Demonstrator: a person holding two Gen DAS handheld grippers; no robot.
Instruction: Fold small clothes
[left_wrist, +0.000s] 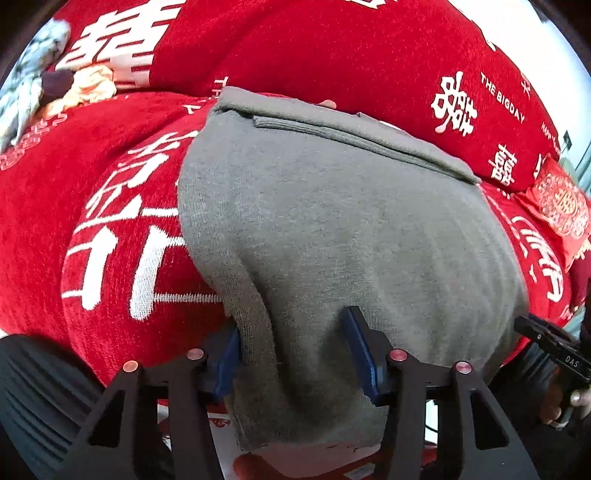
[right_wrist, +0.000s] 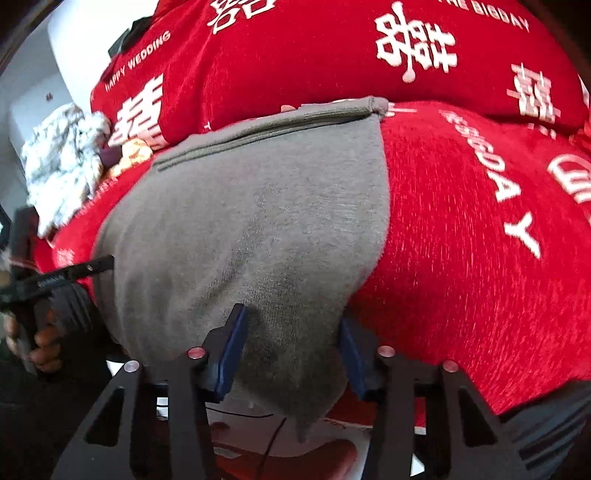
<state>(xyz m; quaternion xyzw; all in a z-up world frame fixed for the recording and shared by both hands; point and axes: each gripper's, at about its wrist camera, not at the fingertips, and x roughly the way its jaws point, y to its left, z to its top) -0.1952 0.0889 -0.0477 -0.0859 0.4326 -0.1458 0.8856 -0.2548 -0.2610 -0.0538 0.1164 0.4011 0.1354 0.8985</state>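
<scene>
A grey knit garment (left_wrist: 332, 229) lies on a red cover with white lettering (left_wrist: 122, 206); its near edge hangs over the front. Its far edge is folded over into a band (left_wrist: 332, 125). My left gripper (left_wrist: 295, 350) stands open with its blue pads on either side of the near left part of the garment. In the right wrist view the same grey garment (right_wrist: 258, 229) lies on the red cover (right_wrist: 461, 240). My right gripper (right_wrist: 291, 350) stands open around the garment's near right corner. Each gripper shows at the edge of the other's view.
A red cushion with white characters (left_wrist: 351, 55) rises behind the garment. A pile of other clothes, white-grey patterned (right_wrist: 62, 166) and orange (left_wrist: 92, 85), lies at the far left. A small red pouch (left_wrist: 561, 203) sits at the right.
</scene>
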